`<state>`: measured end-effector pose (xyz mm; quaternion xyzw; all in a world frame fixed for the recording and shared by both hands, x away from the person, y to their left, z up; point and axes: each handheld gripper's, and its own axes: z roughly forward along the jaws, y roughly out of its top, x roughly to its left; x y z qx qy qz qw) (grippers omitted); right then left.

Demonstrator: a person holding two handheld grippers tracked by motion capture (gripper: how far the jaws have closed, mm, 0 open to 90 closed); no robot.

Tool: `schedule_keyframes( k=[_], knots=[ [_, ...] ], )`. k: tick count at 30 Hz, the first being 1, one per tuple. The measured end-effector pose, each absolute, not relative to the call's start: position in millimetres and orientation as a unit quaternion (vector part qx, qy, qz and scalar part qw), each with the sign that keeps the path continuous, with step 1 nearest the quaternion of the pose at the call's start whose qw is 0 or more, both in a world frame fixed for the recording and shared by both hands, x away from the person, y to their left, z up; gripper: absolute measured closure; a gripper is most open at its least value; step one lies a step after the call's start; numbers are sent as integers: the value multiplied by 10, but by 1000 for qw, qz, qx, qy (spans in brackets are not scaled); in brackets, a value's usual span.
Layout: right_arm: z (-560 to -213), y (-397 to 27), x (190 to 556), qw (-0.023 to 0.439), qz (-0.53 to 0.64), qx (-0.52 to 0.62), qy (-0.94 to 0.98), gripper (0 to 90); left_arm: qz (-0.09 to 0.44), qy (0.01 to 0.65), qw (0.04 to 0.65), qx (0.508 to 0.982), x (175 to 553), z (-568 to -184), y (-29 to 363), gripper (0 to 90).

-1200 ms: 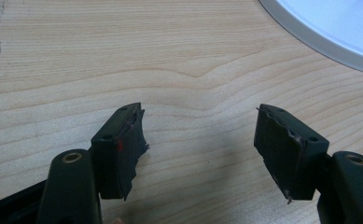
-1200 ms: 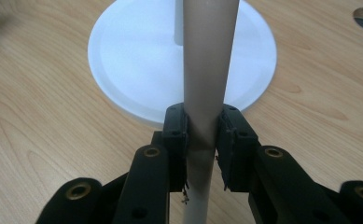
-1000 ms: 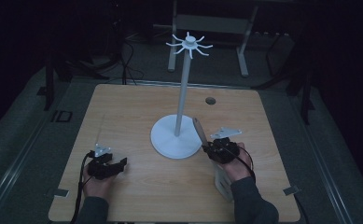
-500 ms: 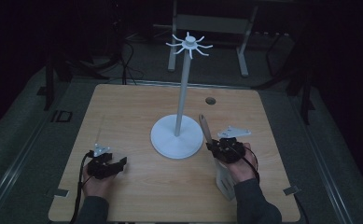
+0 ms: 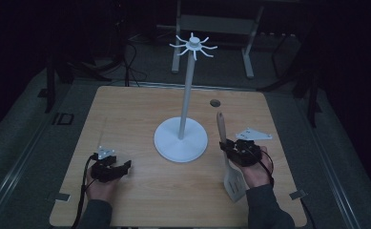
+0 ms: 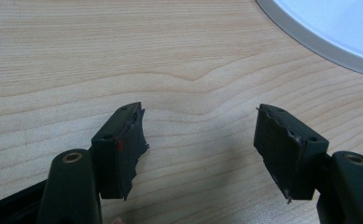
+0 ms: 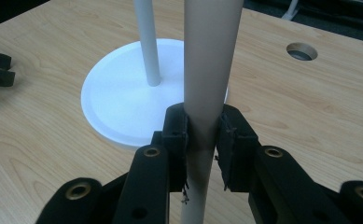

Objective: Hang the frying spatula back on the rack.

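Observation:
A white stand with a round base (image 5: 180,139) (image 7: 123,100), a tall pole (image 5: 188,93) (image 7: 147,42) and several hook arms on top (image 5: 192,45) rises from the middle of the wooden table (image 5: 140,191). Right of the base, my right gripper (image 5: 227,145) (image 7: 202,130) is shut on the wooden handle of a spatula (image 5: 221,128) (image 7: 209,60); its pale blade (image 5: 234,183) hangs toward the person, handle pointing away and up. My left gripper (image 5: 126,167) (image 6: 200,140) rests low near the front left, jaws open with bare wood between them.
A round hole (image 5: 215,102) (image 7: 301,51) sits in the table behind the spatula. The stand's base rim (image 6: 319,42) lies just ahead and right of the left jaws. Dark floor, cables and a metal frame (image 5: 216,24) surround the table.
The right gripper has lifted and shifted a little to the right with the spatula, whose handle now stands more upright. The left gripper has stayed put.

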<state>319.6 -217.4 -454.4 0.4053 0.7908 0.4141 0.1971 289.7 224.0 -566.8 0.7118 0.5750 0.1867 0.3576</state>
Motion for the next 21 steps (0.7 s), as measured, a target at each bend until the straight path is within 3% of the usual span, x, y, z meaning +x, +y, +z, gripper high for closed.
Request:
schedule_keyframes(
  k=[21],
  knots=[
    [-4424,-2194,3190,215,436,401,777,744,188,575,355,713,2885,-5667,2244,334]
  ],
)
